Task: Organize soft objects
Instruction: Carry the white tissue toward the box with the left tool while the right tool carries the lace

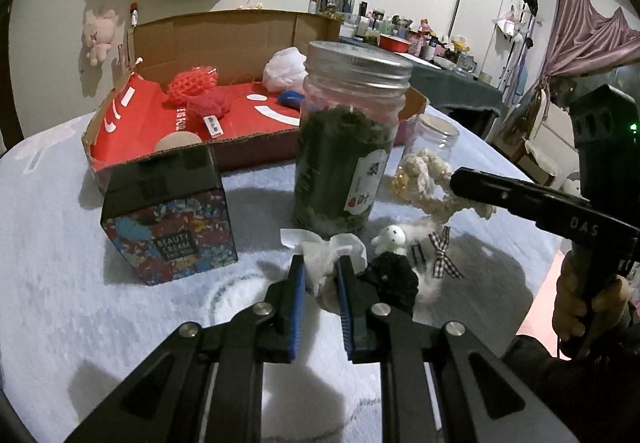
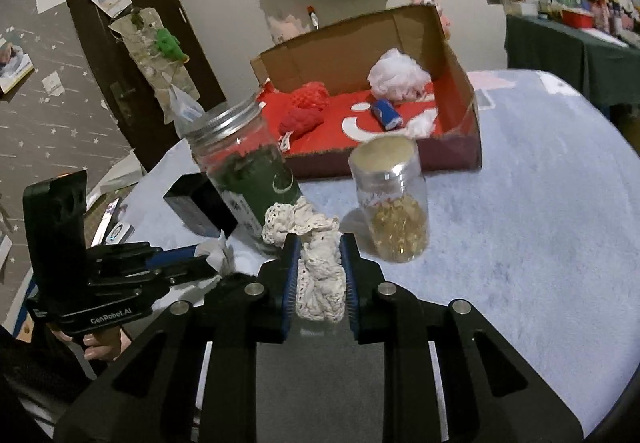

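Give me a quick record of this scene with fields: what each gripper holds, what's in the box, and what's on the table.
left gripper: shut on white tissue
right gripper: shut on cream crocheted cloth
cardboard box: white mesh pouf, red net items, blue roll
table: green-filled jar, jar of yellow beads, beauty cream box

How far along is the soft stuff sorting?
Done: white mesh pouf and red net sponge lie in the cardboard box. In hand: left claw grips white tissue, right claw cream crochet cloth. Left: black pompom, small white plush.
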Motion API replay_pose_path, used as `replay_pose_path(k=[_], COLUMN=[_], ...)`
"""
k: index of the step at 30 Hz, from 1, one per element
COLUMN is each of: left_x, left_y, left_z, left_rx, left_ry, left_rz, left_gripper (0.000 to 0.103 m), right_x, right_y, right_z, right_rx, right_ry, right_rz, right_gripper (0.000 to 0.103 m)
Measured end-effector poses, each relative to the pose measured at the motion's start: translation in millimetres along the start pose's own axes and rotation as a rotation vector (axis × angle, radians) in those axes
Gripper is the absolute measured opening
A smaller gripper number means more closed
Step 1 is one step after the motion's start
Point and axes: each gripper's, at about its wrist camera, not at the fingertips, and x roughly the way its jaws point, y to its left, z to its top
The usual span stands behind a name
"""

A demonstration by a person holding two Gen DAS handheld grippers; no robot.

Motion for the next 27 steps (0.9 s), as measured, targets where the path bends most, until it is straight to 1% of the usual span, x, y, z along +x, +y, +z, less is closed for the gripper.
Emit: replay_pose_path(k=[8, 12, 16, 22, 27], left_x=[-7, -5, 0, -5, -15], left_y=[-2, -3, -1, 7, 22], left_z=[8, 7, 5, 1, -6], left_rx=[0.021, 0.026, 0.015, -0.005, -0.030], left_ry=[-0.029, -0.023, -0.009, -0.012, -0.012], left_rz=[-0.007, -0.016, -0.014, 0.003, 0.044], left_gripper=[0.016, 0.016, 0.016, 0.016, 0.016], right_x=[-6, -3, 8, 10, 4], right_y=[4, 4, 2, 2, -6], right_z=[9, 6, -3, -5, -4], right_rx=[-0.018, -0.008, 0.020, 0.026, 0.043], right_ry=[-0.022, -0.003, 0.039, 0.046, 0.042], right_rz=[0.017, 0.044, 0.069, 0.074, 0.067], right_gripper=[0.019, 0.019, 0.019, 0.019, 0.019])
